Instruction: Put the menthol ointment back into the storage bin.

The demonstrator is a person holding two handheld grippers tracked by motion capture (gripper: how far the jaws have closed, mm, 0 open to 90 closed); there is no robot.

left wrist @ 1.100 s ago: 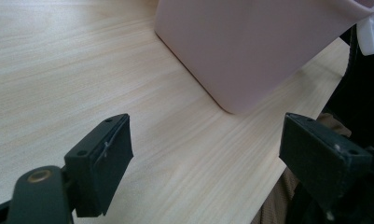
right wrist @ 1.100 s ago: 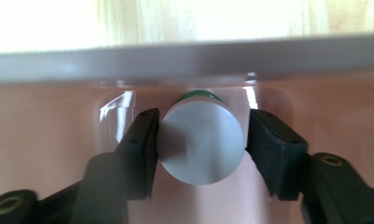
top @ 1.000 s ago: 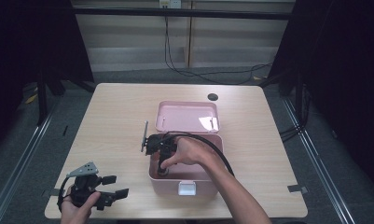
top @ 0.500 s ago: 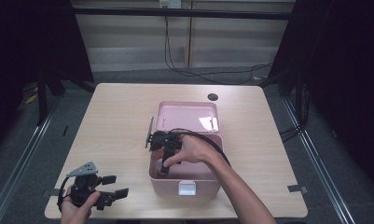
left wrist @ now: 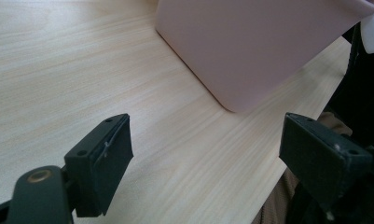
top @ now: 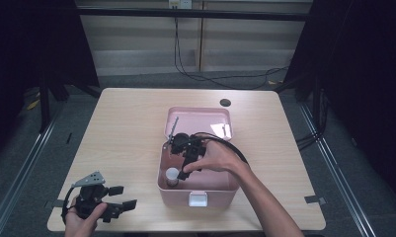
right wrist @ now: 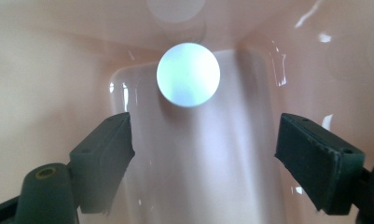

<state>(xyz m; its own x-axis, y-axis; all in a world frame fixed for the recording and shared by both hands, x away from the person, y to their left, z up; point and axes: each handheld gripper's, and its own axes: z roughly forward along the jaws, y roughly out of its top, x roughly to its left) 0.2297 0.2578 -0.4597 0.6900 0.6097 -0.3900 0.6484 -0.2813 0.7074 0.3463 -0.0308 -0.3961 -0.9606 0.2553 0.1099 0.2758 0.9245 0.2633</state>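
A pink box (top: 220,185) stands open in the middle of the table, its lid (top: 200,118) laid back behind it. Inside, near the front left corner, lies a white ball (top: 172,174). My right gripper (top: 179,160) reaches down into the box, open, with the white ball (right wrist: 188,74) just ahead of its jaws and not between them. The pink inner walls (right wrist: 45,70) surround my right gripper (right wrist: 203,154). My left gripper (top: 124,196) rests open and empty at the table's near left corner; my left gripper (left wrist: 208,154) faces the box's outer wall (left wrist: 250,42).
A small black round spot (top: 225,102) sits on the table behind the box. A white latch (top: 197,199) is on the box's front. Bare wooden tabletop (top: 121,133) spreads left of the box. Cables lie on the floor beyond the table.
The right hand and gripper have shifted a little to the right and deeper into the box, and the white ball now shows beside them. The left gripper has stayed put.
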